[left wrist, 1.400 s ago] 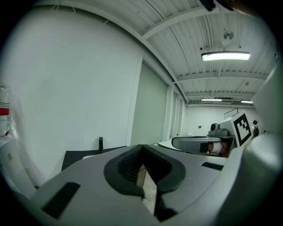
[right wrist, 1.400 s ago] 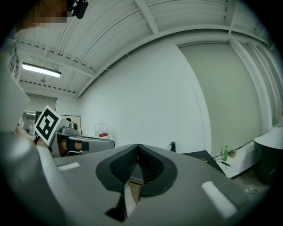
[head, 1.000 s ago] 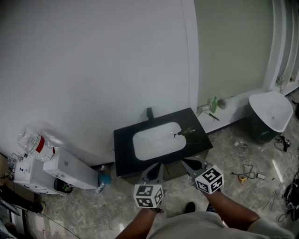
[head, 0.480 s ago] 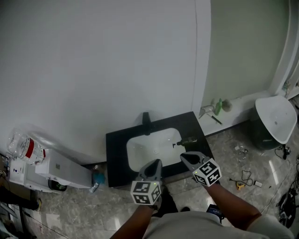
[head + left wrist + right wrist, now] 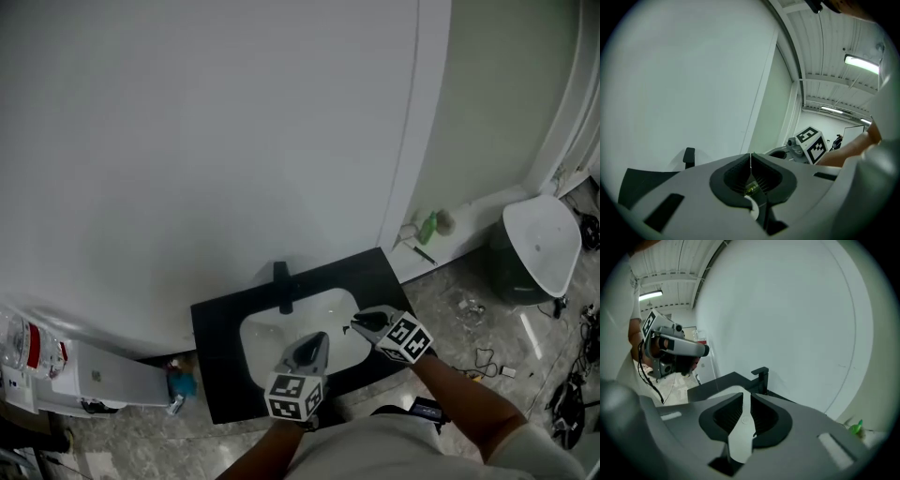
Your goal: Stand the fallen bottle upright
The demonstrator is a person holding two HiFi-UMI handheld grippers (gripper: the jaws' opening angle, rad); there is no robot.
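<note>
We hold left gripper (image 5: 315, 342) over white sink (image 5: 255, 339), fingers clenched together, empty | right gripper (image 5: 361, 322) beside it, fingers opening, nothing between

Soft even light, fisheye-dark corners

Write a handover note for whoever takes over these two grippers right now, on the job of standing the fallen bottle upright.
Left gripper: jaws together, empty, over the front of the white basin.
Right gripper: jaws opening, nothing between them, over the basin's right edge.
Things: the black countertop holds the basin and a black faucet. The fallen bottle cannot be made out in any view; it may lie under the right gripper.
Done: both grippers are at the counter; nothing is gripped.
Left: find the bottle, grip it, stand it upright, let go.
</note>
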